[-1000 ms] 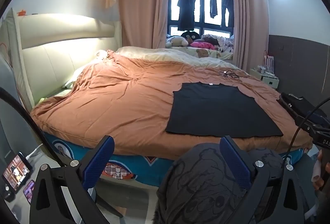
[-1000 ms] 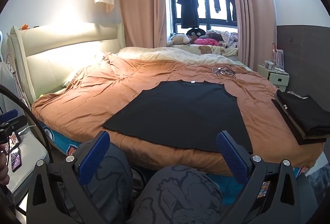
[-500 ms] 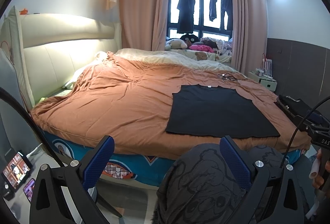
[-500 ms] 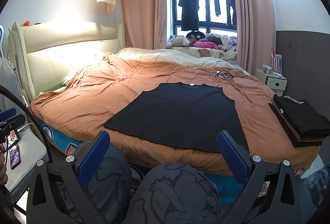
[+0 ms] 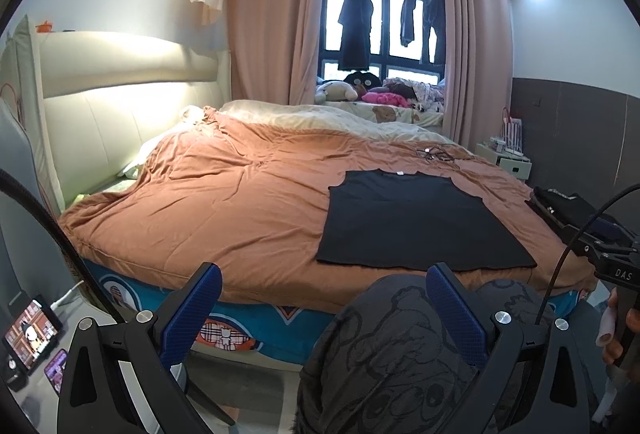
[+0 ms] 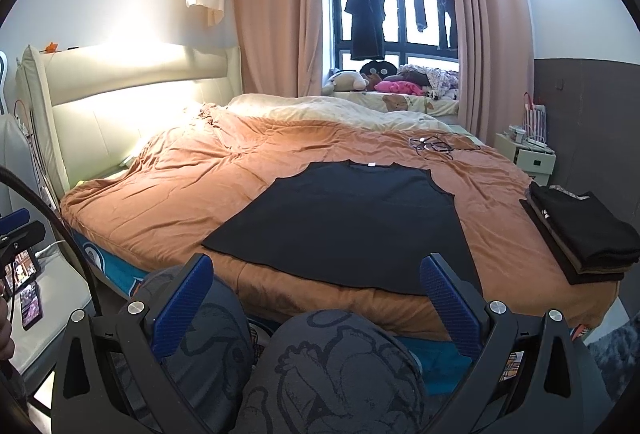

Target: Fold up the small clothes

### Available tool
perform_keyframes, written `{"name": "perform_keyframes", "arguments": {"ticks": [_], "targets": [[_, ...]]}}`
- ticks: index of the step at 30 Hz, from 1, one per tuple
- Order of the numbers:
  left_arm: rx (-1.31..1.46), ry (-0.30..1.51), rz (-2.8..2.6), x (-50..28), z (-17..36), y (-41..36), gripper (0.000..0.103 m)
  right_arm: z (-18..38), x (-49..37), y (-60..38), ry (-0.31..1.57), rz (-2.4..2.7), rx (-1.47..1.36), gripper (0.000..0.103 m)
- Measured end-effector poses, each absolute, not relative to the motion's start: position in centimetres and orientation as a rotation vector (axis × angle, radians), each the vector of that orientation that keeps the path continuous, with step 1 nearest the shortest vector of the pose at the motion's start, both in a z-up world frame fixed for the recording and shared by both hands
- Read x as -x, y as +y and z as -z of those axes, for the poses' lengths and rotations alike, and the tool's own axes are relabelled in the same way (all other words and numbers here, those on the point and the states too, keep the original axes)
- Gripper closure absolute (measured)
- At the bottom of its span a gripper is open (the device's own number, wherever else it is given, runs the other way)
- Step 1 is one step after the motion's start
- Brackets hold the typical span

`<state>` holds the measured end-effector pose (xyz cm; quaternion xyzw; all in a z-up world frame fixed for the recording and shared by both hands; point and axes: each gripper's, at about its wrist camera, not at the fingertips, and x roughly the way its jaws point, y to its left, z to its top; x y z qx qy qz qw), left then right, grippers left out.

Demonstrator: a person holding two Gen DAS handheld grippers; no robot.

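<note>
Showing both tools held back from the bed (image 6: pixel 168 202), above the person's knees (image 6: pixel 332 366). The left hand-held gripper (image 5: pixel 322 308) and the right hand-held gripper (image 6: pixel 316 298) are each seen with jaws spread wide and nothing between them. Beyond the knees, a black shirt (image 6: pixel 348 218) is laid flat on the orange cover, near the bed's front edge. Its long axis runs away from the person, hem nearest, neckline with a small white label farthest. From the right hand-held gripper the shirt lies straight ahead; from the left it lies ahead and to the right, so the right is judged the nearer. The cloth appears smooth, sleeveless or with sleeves tucked under; which cannot be told. A stack (image 6: pixel 580 230) of folded dark clothes is seen just right of it, apart from it.
</note>
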<state>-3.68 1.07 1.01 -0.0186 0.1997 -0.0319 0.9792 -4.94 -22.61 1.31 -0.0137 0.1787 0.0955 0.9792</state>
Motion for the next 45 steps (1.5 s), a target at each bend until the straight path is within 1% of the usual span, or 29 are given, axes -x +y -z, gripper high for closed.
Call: {"name": "perform_keyframes", "arguments": {"ticks": [35, 42, 45], "targets": [[0.040, 0.371, 0.075, 5.6, -2.2, 0.4, 0.000, -1.5, 6.1, -23.0, 0.347, -0.185, 0.003, 0.000], [0.041, 0.364, 0.081, 4.4, -2.9, 0.5, 0.000, -1.3, 5.2, -23.5, 0.335, -0.144, -0.010, 0.000], [0.061, 0.375, 0.090, 3.4, -2.4, 0.8, 0.000, -0.7, 4.2, -23.7, 0.357, -0.136, -0.009, 0.000]]}}
